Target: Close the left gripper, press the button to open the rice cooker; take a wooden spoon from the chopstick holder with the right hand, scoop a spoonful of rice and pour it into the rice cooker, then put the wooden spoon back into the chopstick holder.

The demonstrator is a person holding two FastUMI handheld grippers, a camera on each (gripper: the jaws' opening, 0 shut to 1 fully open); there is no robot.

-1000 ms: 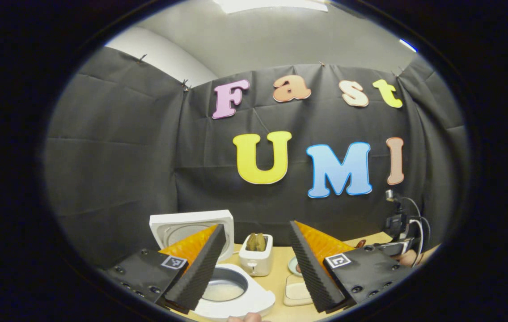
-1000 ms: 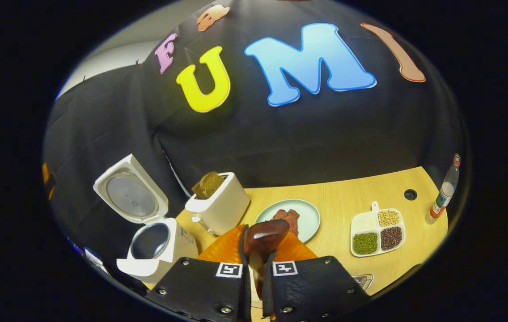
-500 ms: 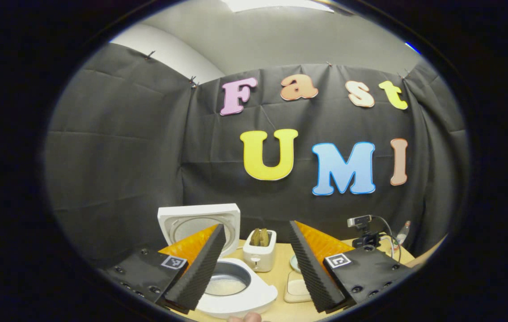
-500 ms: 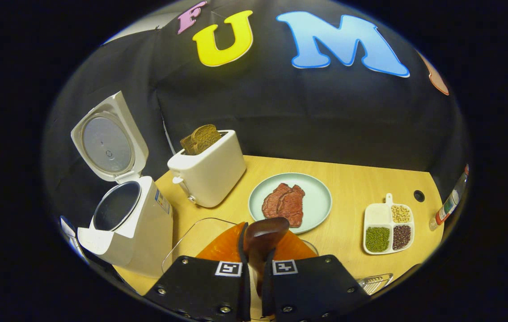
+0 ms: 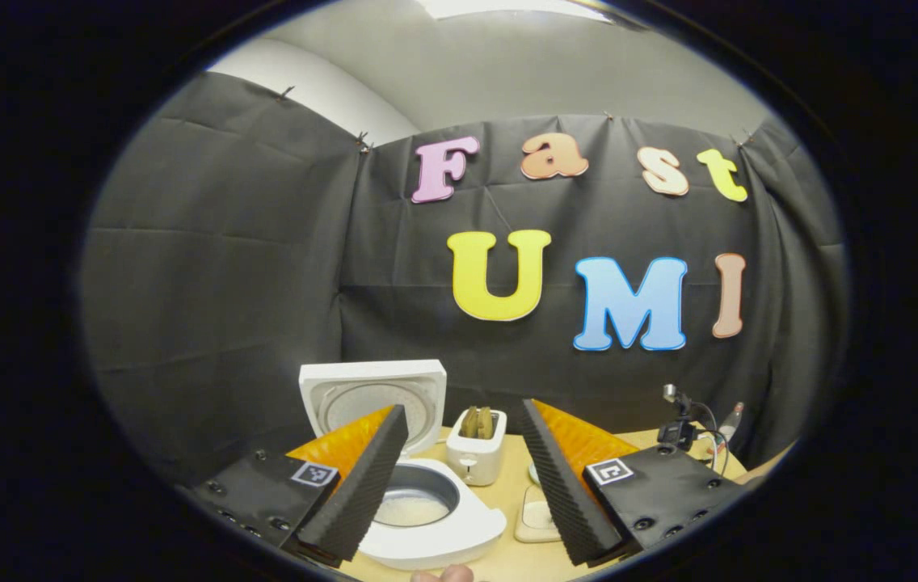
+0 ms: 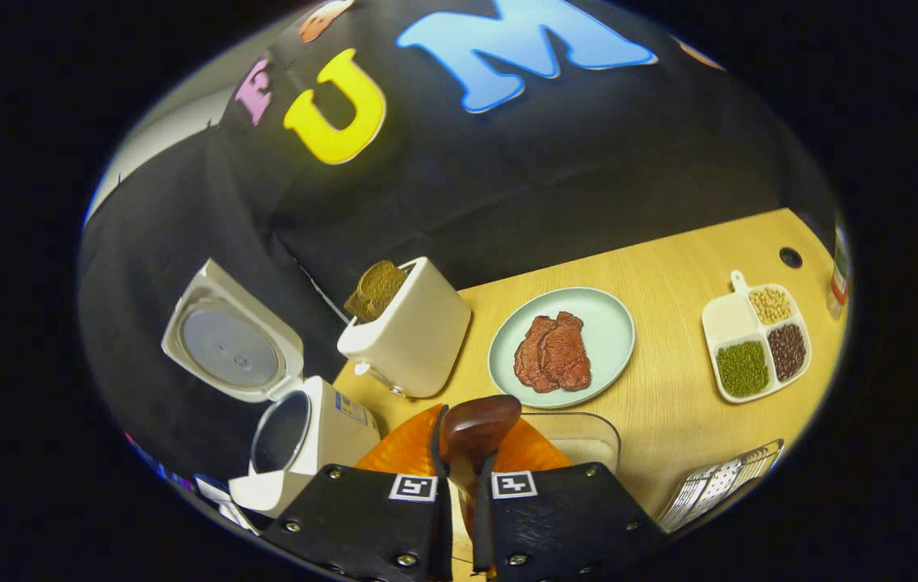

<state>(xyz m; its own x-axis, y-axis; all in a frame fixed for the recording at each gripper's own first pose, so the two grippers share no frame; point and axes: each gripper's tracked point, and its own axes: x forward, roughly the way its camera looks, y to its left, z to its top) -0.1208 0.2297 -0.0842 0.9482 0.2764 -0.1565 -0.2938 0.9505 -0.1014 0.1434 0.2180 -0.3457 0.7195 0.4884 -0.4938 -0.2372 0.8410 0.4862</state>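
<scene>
The white rice cooker (image 5: 427, 529) stands with its lid (image 5: 372, 394) raised, and white rice lies in its pot. My left gripper (image 5: 463, 410) hovers open and empty in front of it. My right gripper (image 6: 465, 440) is shut on the dark wooden spoon (image 6: 479, 423), whose bowl sticks out past the fingertips. In the right gripper view the open rice cooker (image 6: 309, 432) sits low on the left. A clear glass rice container (image 6: 584, 436) lies just right of the spoon. A metal holder (image 6: 717, 482) shows at the lower right edge.
A white toaster (image 6: 414, 331) holding bread stands beside the cooker. On the wooden table (image 6: 669, 404) are a pale green plate (image 6: 608, 323) of meat, a divided bean tray (image 6: 722, 319) and a bottle (image 6: 839, 271). A small camera with cables (image 5: 681, 420) stands at the right.
The right gripper view has rolled so the table now slants, and the glass container has come close under the held spoon. The left gripper has drifted slightly, staying open.
</scene>
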